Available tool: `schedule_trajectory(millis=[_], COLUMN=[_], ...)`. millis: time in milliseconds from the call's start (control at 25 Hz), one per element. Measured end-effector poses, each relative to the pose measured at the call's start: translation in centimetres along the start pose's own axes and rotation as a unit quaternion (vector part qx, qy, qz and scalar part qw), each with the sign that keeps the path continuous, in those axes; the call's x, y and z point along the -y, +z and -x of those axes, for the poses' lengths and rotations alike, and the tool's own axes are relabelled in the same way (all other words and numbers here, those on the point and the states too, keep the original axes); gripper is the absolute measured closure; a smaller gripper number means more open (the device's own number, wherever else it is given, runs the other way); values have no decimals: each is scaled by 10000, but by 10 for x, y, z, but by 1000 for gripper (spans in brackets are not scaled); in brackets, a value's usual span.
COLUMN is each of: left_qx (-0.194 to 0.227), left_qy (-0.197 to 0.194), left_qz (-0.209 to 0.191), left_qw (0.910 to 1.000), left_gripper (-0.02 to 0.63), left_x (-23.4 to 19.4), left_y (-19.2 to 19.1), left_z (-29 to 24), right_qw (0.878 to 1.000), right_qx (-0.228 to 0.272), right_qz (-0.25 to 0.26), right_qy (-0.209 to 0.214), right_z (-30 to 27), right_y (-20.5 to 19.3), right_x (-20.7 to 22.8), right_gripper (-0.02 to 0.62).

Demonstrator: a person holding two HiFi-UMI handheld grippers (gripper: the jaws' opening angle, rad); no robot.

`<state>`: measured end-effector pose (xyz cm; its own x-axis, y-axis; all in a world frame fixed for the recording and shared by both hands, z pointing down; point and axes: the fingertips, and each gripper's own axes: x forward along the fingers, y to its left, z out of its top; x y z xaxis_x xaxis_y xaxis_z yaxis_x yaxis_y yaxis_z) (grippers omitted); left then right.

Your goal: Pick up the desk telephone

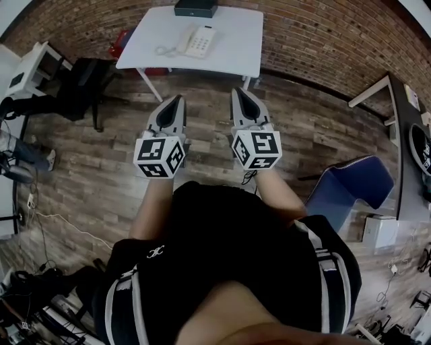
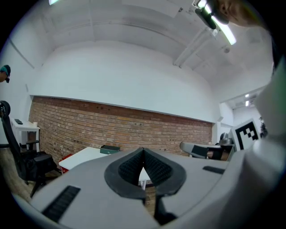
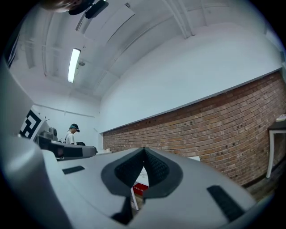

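Observation:
A white desk telephone [image 1: 197,41] with a coiled cord lies on a white table [image 1: 236,50] against the brick wall, far ahead in the head view. My left gripper [image 1: 177,100] and right gripper [image 1: 238,92] are held side by side over the wooden floor, well short of the table, both pointing toward it. Both are shut with nothing between their jaws. In the left gripper view the table [image 2: 82,157] shows beyond the shut left gripper [image 2: 143,150]; the phone is hidden there. The right gripper [image 3: 144,150] is shut in its own view too.
A dark box [image 1: 196,7] sits at the table's far edge. A black office chair [image 1: 81,87] stands left of the table, a blue chair [image 1: 350,185] at my right. A red box [image 1: 123,42] lies under the table's left side. Cables [image 1: 40,283] trail on the floor at left.

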<state>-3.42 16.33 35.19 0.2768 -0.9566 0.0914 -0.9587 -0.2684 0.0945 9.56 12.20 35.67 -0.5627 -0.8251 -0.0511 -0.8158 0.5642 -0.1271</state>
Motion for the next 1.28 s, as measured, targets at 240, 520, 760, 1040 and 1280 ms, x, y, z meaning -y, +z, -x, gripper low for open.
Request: schedule_trajectory(millis=[240,520,760,1040,1280], left_qx=[87,153,195,177,106], left_qy=[190,363,337,232,206], left_qz=[-140,-339,-410,-432,-375], left_qw=[9997,9986,9984,9986,9990], left_gripper=[604,604,604,604,604], left_x=[14,12,0,-12,-36], left_y=[2,11,13,12,13], left_z=[-9,-28,-49,-79,-111], right_qw=[9998,9988,9985,9984,9988], right_qx=[100,328,392,361,259], right_qz=[175,341,349,418,409], right_qy=[93,143,127,144,105], right_z=[1,-9,-30,-63,-99], right_y=[6,18,17,13,9], right_x=[12,21,30,41,50], right_gripper=[597,597,597,597,597])
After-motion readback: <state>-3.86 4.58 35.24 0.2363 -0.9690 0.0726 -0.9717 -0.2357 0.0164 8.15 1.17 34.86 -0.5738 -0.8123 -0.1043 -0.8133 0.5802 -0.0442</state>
